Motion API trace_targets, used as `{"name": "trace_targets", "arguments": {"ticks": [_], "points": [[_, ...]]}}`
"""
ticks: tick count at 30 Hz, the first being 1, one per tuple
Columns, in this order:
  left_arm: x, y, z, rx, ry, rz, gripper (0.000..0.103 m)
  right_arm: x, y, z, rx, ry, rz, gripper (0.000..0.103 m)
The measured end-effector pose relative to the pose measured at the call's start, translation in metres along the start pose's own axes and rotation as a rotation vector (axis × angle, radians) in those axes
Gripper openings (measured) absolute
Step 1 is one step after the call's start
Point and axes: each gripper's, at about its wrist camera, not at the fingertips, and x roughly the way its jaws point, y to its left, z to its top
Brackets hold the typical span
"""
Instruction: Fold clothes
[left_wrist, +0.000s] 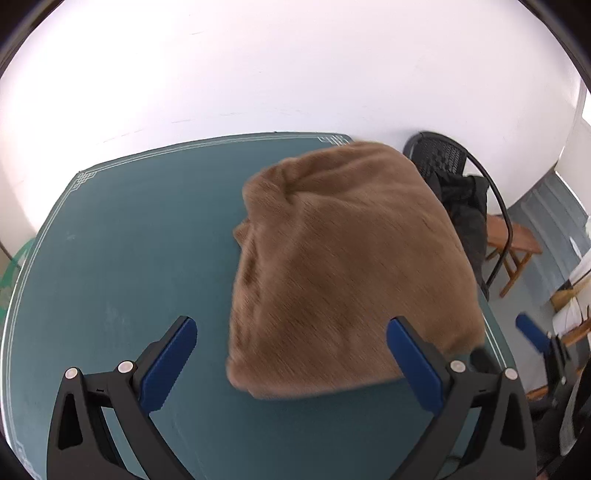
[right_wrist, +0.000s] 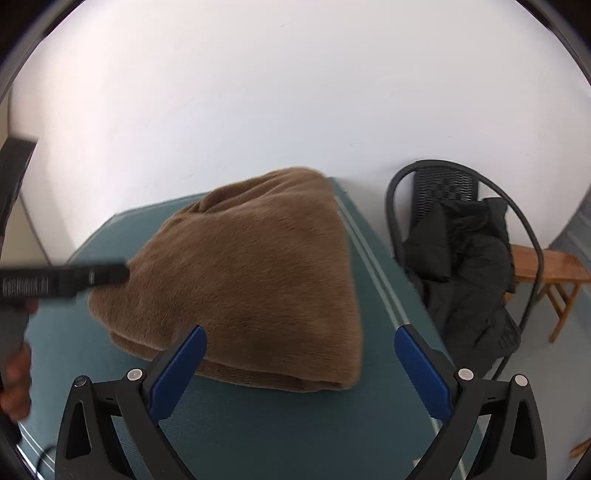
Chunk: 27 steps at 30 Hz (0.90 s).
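The brown plush garment (right_wrist: 243, 280) lies folded on the green table (left_wrist: 122, 258), toward its right edge. Left gripper (left_wrist: 291, 363) and right gripper (right_wrist: 301, 373): wide, empty. Probably soft and bulky; grasp the layered near edge.

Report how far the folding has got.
Done: the brown garment lies as a folded bundle on the green table. In hand: nothing; the left tongs and right tongs are both open and empty. Left: perhaps only straightening the bundle.
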Motion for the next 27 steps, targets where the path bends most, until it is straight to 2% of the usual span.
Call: {"name": "trace_targets", "arguments": {"ticks": [6, 12, 18, 27], "points": [[-0.038, -0.017, -0.013, 0.026, -0.115, 0.14, 0.103, -0.025, -0.009, 0.008, 0.017, -0.081, -0.057, 0.103], [-0.049, -0.017, -0.017, -0.008, -0.146, 0.115, 0.103, -0.042, -0.005, 0.006, 0.007, -0.177, -0.069, 0.103], [-0.058, -0.021, -0.028, 0.009, -0.149, 0.128, 0.103, -0.036, -0.002, 0.001, -0.004, -0.147, -0.056, 0.103], [-0.055, -0.028, -0.033, 0.022, -0.115, 0.108, 0.103, -0.034, -0.004, 0.001, 0.006, -0.128, -0.058, 0.103]]}}
